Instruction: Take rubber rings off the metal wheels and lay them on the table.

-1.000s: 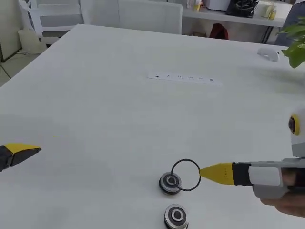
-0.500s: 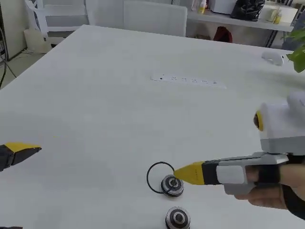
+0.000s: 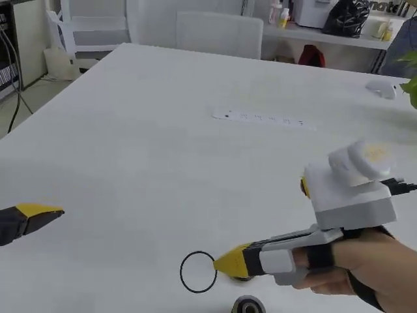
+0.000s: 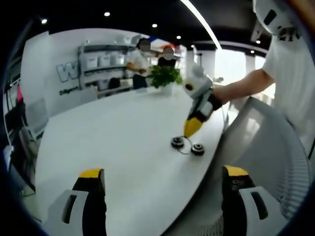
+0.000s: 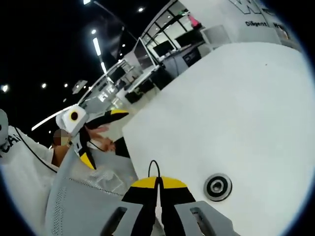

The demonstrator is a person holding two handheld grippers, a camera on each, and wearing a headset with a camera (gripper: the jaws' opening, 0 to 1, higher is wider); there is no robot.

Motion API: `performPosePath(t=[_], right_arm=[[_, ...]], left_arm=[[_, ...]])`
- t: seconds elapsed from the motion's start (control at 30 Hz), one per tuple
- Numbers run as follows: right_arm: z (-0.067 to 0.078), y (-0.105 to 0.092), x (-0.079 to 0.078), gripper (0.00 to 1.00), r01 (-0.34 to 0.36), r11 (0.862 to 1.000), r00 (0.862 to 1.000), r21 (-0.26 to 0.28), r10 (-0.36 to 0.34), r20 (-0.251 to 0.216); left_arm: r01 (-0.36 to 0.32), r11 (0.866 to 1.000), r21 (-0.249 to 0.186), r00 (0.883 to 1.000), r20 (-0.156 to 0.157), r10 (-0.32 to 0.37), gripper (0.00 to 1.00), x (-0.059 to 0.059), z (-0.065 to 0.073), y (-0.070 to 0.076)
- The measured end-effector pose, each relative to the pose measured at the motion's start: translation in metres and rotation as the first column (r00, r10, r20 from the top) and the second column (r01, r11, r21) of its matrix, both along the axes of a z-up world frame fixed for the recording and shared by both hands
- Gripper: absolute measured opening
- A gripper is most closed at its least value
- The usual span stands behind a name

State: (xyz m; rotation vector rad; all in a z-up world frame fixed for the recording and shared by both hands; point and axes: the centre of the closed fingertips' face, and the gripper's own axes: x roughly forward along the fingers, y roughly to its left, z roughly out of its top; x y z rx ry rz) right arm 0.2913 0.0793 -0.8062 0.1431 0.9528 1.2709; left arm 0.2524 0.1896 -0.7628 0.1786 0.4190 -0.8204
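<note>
Two metal wheels (image 4: 197, 149) sat close together near the front edge of the table (image 3: 163, 143). The rubber ring (image 3: 181, 271) looked clear of them, a thin black loop just left of the wheel tucked under the right gripper (image 3: 221, 263). Its tongs were pinched tight on the ring's near side, and the loop poked out past the tips in the right gripper view. Couldn't tell if the ring was resting on the table or just above it. My guess was it'd be feather-light, floppy and stretchy, so a pinch anywhere on the cord would do, though it could slip out. That hand lay low and almost level, pointing to the person's left. The left gripper (image 4: 162, 173) hung well off to the side, tongs spread wide, holding nothing.
</note>
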Motion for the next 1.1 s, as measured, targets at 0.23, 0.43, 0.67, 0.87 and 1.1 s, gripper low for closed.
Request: performPosePath(t=[0.23,0.43,0.67,0.87,1.1], right_arm=[[-0.020,0.000,-0.001,0.00,-0.028,0.998,1.000,-0.059,0.028,-0.005],[-0.034,0.001,-0.002,0.00,-0.042,0.994,0.999,-0.104,0.042,0.000],[-0.051,0.003,0.004,0.00,-0.039,0.990,0.999,-0.137,0.041,0.012],[-0.055,0.000,0.003,0.00,-0.056,0.986,0.998,-0.154,0.061,0.028],[-0.056,-0.007,0.003,0.04,-0.065,0.980,0.996,-0.186,0.076,0.053]], left_arm=[[-0.010,1.000,-0.005,1.000,0.004,0.010,1.00,0.000,0.002,0.001],[-0.011,1.000,-0.003,1.000,0.002,0.011,1.00,0.000,0.002,0.000],[-0.013,1.000,-0.004,1.000,-0.011,0.013,0.98,-0.001,-0.001,0.000],[-0.017,1.000,0.000,1.000,-0.019,0.017,0.98,-0.001,-0.003,0.002],[-0.012,1.000,0.007,1.000,-0.021,0.013,0.98,-0.001,-0.006,0.002]])
